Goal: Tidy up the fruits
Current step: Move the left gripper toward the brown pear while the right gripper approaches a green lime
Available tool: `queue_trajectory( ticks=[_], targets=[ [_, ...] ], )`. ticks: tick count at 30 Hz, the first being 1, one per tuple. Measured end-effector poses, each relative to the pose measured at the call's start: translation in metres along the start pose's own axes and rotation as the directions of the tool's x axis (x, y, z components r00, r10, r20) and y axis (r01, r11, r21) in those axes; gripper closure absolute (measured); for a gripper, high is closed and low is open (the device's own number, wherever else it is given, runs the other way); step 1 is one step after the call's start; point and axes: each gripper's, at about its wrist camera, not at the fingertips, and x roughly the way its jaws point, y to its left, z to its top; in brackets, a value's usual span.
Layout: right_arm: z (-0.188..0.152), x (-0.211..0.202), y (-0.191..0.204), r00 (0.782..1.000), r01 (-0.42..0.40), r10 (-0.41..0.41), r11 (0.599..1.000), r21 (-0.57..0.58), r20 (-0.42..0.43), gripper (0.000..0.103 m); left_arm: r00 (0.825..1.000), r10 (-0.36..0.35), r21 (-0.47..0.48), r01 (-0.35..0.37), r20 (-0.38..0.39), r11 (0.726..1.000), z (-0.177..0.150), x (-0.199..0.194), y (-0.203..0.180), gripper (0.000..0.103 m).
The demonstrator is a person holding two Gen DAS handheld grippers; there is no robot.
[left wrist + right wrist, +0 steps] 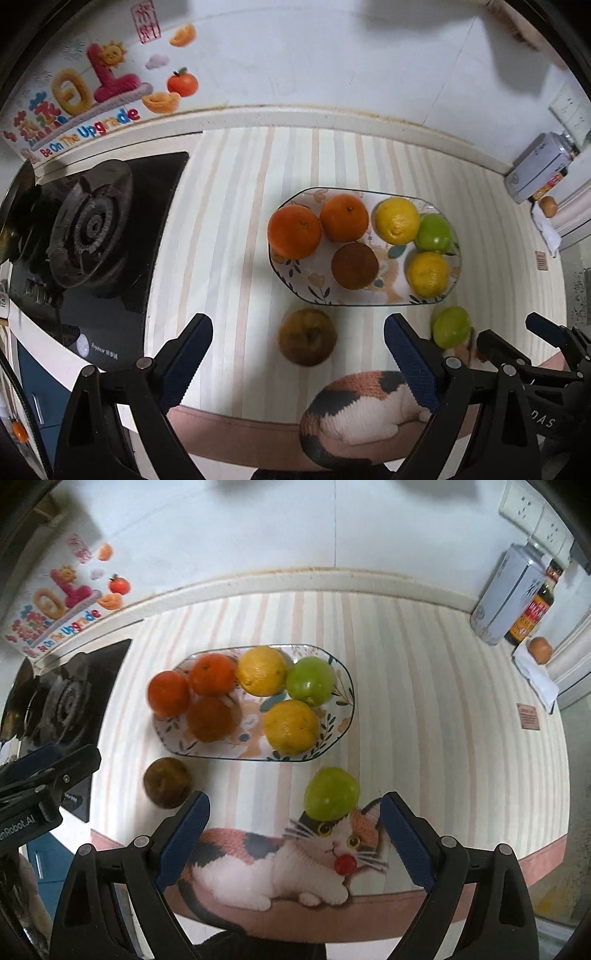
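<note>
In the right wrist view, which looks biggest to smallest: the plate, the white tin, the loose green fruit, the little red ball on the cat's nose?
1. plate
2. white tin
3. loose green fruit, though nearness to the camera enlarges it
4. red ball

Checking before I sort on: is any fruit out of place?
Yes. Two lie off the plate on the mat: a brown fruit near its left end and a green fruit on the printed cat's head. Both claws are open and empty.

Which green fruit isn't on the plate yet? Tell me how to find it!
Find the oval flowered plate on the striped mat. Just off its near rim, toward the painted cat, a loose green fruit sits at the cat's head, ahead of the open right tool. Unlike the other green fruit, it lies off the plate, and unlike the brown fruit beside it, it is bright green.
</note>
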Motion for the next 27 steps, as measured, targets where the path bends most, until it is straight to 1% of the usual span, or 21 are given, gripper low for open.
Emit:
queue_trajectory(
  ticks=[8,14,19,27],
  targets=[
    [-0.024,-0.059,0.008,0.998,-0.009,0.010,1.000,-0.016,0.069,0.007,0.998,-0.026,0.015,0.025,0.064,1.000,-0.025,-0.047,-0.004,0.008],
    [-0.041,-0.085,0.004,0.995,-0.027,0.026,1.000,0.003,0.091,0.007,0.995,-0.045,0.020,0.044,0.087,0.999,-0.039,-0.073,-0.005,0.008],
    [-0.051,-0.093,-0.002,0.995,-0.042,0.040,0.999,0.021,0.097,0.007,0.994,-0.039,0.031,0.037,0.099,0.999,-0.049,-0.085,-0.007,0.008],
    [-0.056,-0.087,-0.006,0.993,-0.087,0.083,0.995,0.048,0.087,0.007,0.995,-0.039,0.031,0.037,0.091,0.999,-0.054,-0.082,-0.011,0.008]
  ],
)
